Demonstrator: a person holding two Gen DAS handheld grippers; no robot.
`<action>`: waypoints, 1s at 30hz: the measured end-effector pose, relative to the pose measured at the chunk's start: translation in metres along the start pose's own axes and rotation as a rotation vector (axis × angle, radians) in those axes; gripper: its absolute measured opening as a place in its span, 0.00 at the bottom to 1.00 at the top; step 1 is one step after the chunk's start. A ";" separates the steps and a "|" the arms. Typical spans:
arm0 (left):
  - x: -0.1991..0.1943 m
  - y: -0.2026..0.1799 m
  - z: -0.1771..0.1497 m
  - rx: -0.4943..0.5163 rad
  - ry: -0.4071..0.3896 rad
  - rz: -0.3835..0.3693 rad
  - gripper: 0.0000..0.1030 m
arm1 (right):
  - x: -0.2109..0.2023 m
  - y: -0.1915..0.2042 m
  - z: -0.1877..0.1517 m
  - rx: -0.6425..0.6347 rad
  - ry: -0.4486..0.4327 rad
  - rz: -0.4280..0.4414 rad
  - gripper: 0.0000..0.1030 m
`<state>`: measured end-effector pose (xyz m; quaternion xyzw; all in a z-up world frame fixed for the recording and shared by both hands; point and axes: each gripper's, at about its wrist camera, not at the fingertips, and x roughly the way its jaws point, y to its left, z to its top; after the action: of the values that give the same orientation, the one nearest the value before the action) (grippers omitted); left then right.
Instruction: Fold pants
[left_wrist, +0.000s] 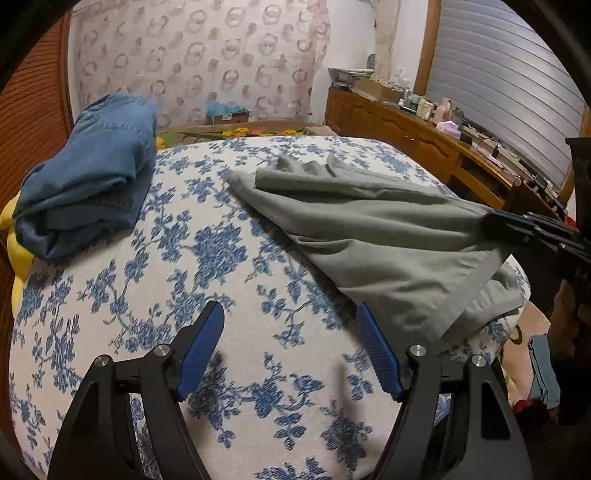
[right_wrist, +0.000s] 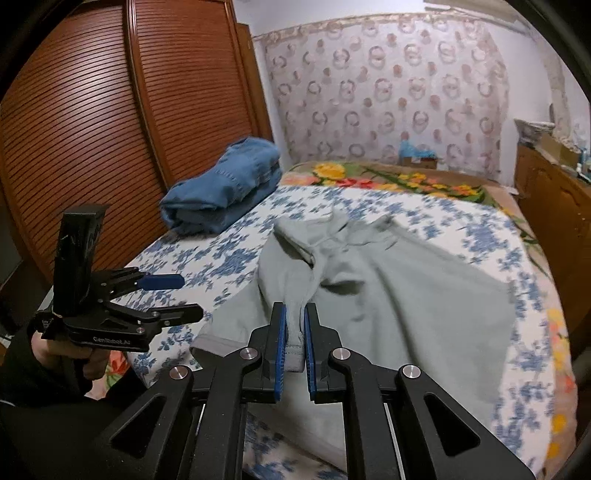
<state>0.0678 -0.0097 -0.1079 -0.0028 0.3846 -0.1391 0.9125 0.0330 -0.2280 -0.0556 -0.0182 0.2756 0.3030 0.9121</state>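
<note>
Grey-green pants (left_wrist: 373, 236) (right_wrist: 399, 295) lie spread on the blue-flowered bedspread (left_wrist: 184, 258) (right_wrist: 461, 229). My right gripper (right_wrist: 294, 314) is shut on a bunched hem edge of the pants and lifts it off the bed; in the left wrist view the same gripper (left_wrist: 495, 218) pinches the cloth at the right. My left gripper (left_wrist: 290, 314) stands open above bare bedspread, just left of the pants' near hem, with nothing between its blue pads (left_wrist: 201, 350). In the right wrist view the left gripper (right_wrist: 181, 297) is at the left, held by a hand.
Folded blue jeans (left_wrist: 88, 184) (right_wrist: 225, 184) lie at the bed's far left by a wooden slatted wardrobe (right_wrist: 92, 110). A wooden dresser (left_wrist: 406, 129) with clutter stands to the right. A flowered blanket (right_wrist: 388, 177) covers the far end of the bed.
</note>
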 end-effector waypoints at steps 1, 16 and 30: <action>0.000 -0.002 0.002 0.006 -0.003 -0.003 0.73 | -0.003 0.000 -0.001 -0.002 -0.001 -0.010 0.09; 0.013 -0.045 0.034 0.085 -0.012 -0.057 0.73 | -0.061 -0.019 -0.023 0.043 -0.034 -0.112 0.09; 0.043 -0.090 0.042 0.161 0.028 -0.100 0.73 | -0.088 -0.032 -0.051 0.107 0.008 -0.164 0.09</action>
<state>0.1032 -0.1119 -0.0980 0.0535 0.3843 -0.2149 0.8963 -0.0328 -0.3123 -0.0577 0.0069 0.2928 0.2122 0.9323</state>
